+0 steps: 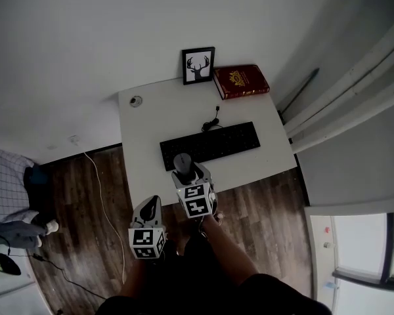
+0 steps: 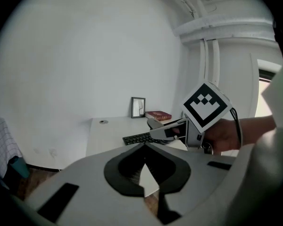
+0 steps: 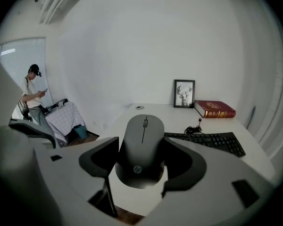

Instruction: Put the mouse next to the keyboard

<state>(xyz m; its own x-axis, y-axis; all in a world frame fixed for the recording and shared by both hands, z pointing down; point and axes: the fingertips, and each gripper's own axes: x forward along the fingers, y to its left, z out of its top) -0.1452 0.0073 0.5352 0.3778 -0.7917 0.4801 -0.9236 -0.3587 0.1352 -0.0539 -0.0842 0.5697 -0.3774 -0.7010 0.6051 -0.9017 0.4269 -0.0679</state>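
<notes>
A dark grey mouse point(image 1: 182, 162) point(image 3: 142, 140) hangs over the front left part of the white desk point(image 1: 148, 120), and my right gripper point(image 1: 186, 172) point(image 3: 141, 160) is shut on its sides. The black keyboard point(image 1: 213, 144) point(image 3: 212, 141) lies across the middle of the desk, just beyond and to the right of the mouse. My left gripper point(image 1: 149, 210) point(image 2: 144, 147) is shut on nothing and hovers over the wooden floor in front of the desk. The left gripper view shows the right gripper point(image 2: 166, 131) with the mouse point(image 2: 155, 123) above the keyboard's point(image 2: 137, 138) near end.
A framed deer picture point(image 1: 198, 65) and a red book point(image 1: 240, 81) stand at the desk's back edge. A small round fitting point(image 1: 136, 101) sits back left. A white cable point(image 1: 105, 195) runs over the floor. A checked cloth point(image 1: 3, 186) and a person point(image 3: 33, 91) are off to the left.
</notes>
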